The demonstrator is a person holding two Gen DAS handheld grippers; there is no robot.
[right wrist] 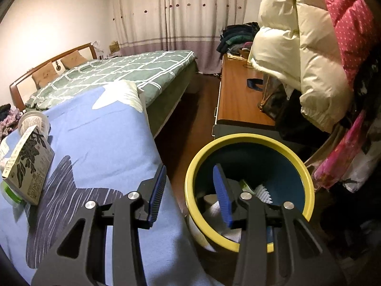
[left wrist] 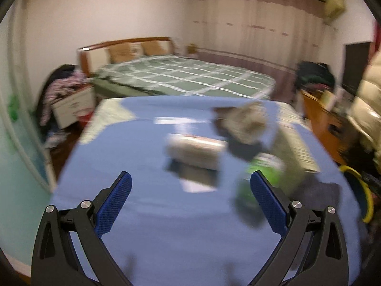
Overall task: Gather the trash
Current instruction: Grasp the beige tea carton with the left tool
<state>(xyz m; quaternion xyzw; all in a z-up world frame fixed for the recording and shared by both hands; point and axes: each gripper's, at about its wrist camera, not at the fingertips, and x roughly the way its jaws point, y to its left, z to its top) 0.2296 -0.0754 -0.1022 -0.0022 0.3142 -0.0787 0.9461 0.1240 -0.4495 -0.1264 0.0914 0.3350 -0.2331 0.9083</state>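
Note:
Trash lies on a blue cloth (left wrist: 147, 217). In the blurred left wrist view I see a pale flat packet (left wrist: 195, 153), a crumpled paper wad (left wrist: 247, 125), a green and white wrapper (left wrist: 262, 171) and a leaf-print box (left wrist: 295, 143). My left gripper (left wrist: 190, 178) is open and empty above the cloth, short of the packet. In the right wrist view the leaf-print box (right wrist: 28, 164) and a white cup (right wrist: 33, 121) lie at the left. My right gripper (right wrist: 190, 171) is open and empty over the edge of a yellow-rimmed blue bin (right wrist: 307, 169), which holds white scraps.
A bed with a green checked cover (right wrist: 133, 71) stands behind. A wooden desk (right wrist: 238, 97) stands right of the aisle. Puffy coats (right wrist: 297, 47) hang at the right above the bin. Clothes and a white box (left wrist: 71, 104) sit left of the bed.

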